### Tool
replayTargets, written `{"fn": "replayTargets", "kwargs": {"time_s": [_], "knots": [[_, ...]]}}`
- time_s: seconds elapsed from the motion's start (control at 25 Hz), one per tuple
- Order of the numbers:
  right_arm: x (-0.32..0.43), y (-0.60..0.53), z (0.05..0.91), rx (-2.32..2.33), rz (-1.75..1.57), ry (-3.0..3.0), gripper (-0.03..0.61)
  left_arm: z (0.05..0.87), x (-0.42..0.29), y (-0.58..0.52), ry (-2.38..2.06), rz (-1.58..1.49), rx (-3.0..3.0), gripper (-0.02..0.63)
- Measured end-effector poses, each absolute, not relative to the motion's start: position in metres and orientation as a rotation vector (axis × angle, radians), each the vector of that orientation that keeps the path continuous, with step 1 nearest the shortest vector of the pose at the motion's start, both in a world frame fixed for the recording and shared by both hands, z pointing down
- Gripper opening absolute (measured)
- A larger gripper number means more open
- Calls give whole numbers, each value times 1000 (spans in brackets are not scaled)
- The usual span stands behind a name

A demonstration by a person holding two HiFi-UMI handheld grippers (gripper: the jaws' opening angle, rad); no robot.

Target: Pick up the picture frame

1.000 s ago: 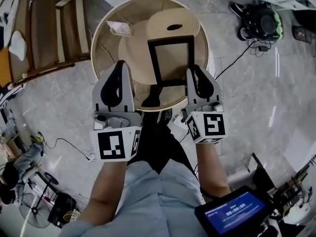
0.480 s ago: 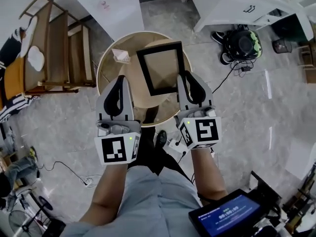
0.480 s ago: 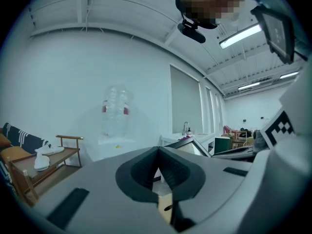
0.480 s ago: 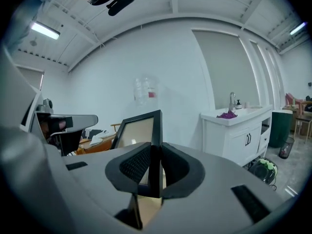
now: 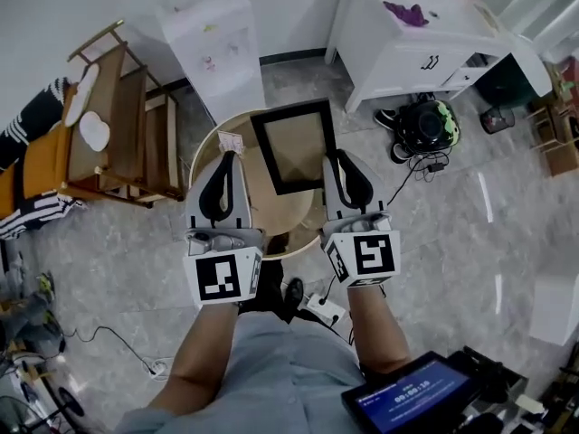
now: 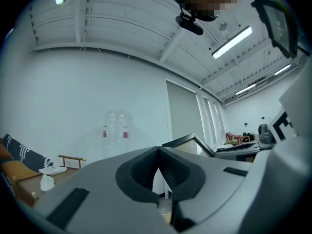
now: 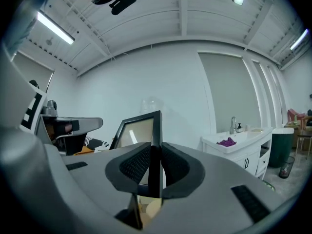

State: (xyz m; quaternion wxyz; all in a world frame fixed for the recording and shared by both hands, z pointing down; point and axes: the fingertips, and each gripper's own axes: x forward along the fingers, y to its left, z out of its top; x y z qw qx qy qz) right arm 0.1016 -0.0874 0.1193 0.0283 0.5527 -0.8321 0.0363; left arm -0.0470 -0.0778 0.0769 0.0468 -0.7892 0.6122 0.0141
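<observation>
Right claw: the right claw point(image 5: 335, 163) is pinching the picture frame point(image 5: 294, 147) by its right edge. In the right gripper view the black edge point(image 7: 155, 145) stands upright, squeezed between the two ribbed pads.
Left claw: the left claw point(image 5: 226, 161) is pressed together with nothing between its tips. The left gripper view shows the pads point(image 6: 158, 155) meeting in a tight seam.
Picture frame: black border, pale brownish panel. It is held up off the round desk point(image 5: 271, 208) and seen from above it sits over the desk's far half. From the left gripper view its top corner point(image 6: 190, 140) pokes up just beyond the shut jaws.
Gap between claws: the left one is beside the frame's lower left corner, not touching it.
Round desk: wooden, with a small pale packet point(image 5: 228, 143) near its left rim.
Around: a wooden chair point(image 5: 127, 125) on the left and a white cabinet point(image 5: 217, 43) at the wall. A white sink unit point(image 5: 407, 57) stands further right with a purple cloth point(image 5: 404, 13) on top.
</observation>
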Motion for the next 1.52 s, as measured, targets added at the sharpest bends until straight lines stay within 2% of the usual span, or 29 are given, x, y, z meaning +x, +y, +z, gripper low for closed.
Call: {"fn": "replayTargets", "kwargs": {"time_s": [0.52, 1.52], "knots": [[104, -30, 9, 1778, -173, -2640, 81, -15, -38, -25, 1773, 180, -2326, 11], [108, -19, -9, 1807, -237, -2652, 80, -39, -25, -15, 1702, 205, -2313, 11]]}}
